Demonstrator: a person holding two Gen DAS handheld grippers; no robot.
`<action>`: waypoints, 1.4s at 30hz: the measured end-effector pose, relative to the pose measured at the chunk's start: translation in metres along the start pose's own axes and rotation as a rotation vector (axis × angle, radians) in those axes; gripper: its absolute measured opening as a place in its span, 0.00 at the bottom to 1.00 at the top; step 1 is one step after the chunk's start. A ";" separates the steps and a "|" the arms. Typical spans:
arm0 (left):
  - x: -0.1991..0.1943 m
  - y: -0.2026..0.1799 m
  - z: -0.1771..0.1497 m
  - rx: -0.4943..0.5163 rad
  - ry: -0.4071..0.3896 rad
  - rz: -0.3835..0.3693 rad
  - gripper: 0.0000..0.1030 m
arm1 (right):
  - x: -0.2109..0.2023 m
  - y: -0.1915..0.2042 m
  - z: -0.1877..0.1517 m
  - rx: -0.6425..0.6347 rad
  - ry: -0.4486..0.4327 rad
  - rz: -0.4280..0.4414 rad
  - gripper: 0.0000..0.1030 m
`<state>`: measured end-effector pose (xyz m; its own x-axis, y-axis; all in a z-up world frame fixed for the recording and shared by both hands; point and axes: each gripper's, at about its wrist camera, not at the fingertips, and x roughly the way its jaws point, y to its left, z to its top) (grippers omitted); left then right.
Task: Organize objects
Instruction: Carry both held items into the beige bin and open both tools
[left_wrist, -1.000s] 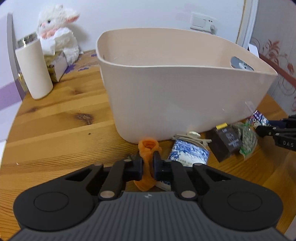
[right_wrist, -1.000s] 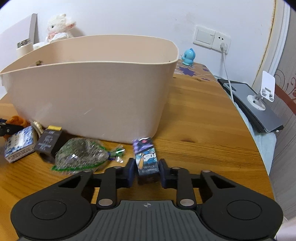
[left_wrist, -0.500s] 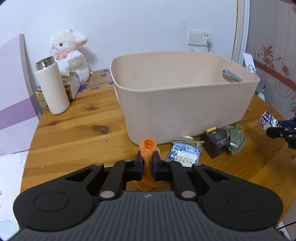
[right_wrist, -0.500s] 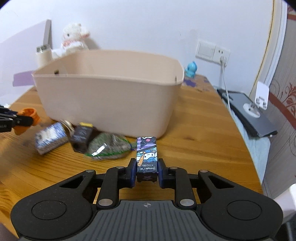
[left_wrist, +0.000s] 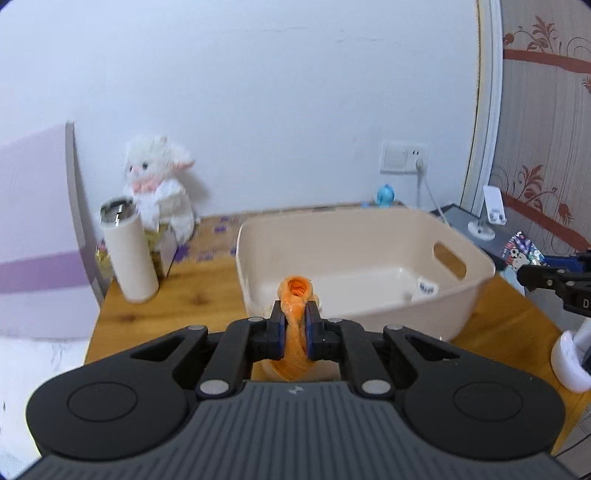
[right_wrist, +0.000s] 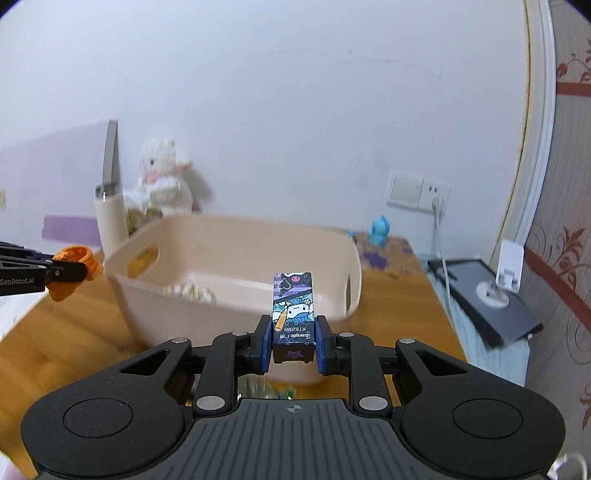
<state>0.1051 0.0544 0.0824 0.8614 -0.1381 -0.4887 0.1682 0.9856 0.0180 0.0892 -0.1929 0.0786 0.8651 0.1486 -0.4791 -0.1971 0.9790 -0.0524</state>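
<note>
My left gripper (left_wrist: 294, 325) is shut on a soft orange toy (left_wrist: 295, 295) and holds it high, in front of the near rim of the beige plastic bin (left_wrist: 454, 295). My right gripper (right_wrist: 293, 328) is shut on a small cartoon-printed box (right_wrist: 293, 306) and holds it above the table, in front of the bin (right_wrist: 236, 236). The bin interior looks mostly bare, with a label on its floor. The right gripper with its box (left_wrist: 521, 251) shows at the right edge of the left wrist view. The left gripper with the orange toy (right_wrist: 75, 262) shows at the left of the right wrist view.
A white tumbler (left_wrist: 129, 254) and a white plush lamb (left_wrist: 155, 188) stand at the table's back left. A blue figurine (left_wrist: 386, 194) sits by the wall socket. A dark tablet with a phone stand (right_wrist: 491, 295) lies to the right of the wooden table (left_wrist: 184, 295).
Both grippers have risen well above the table with their objects. The view now looks down into the bin, and the items left on the table in front of it are out of sight.
</note>
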 end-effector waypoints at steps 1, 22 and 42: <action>0.002 -0.003 0.007 0.017 -0.008 0.004 0.12 | 0.001 -0.001 0.005 0.008 -0.010 -0.002 0.21; 0.145 -0.050 0.026 0.126 0.203 0.053 0.12 | 0.098 0.025 0.032 -0.019 0.072 -0.016 0.21; 0.087 -0.046 0.026 0.092 0.155 0.054 0.73 | 0.072 0.024 0.022 -0.009 0.088 -0.024 0.67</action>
<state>0.1850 -0.0053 0.0615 0.7875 -0.0616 -0.6132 0.1732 0.9770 0.1242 0.1564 -0.1557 0.0620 0.8258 0.1120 -0.5528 -0.1816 0.9807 -0.0726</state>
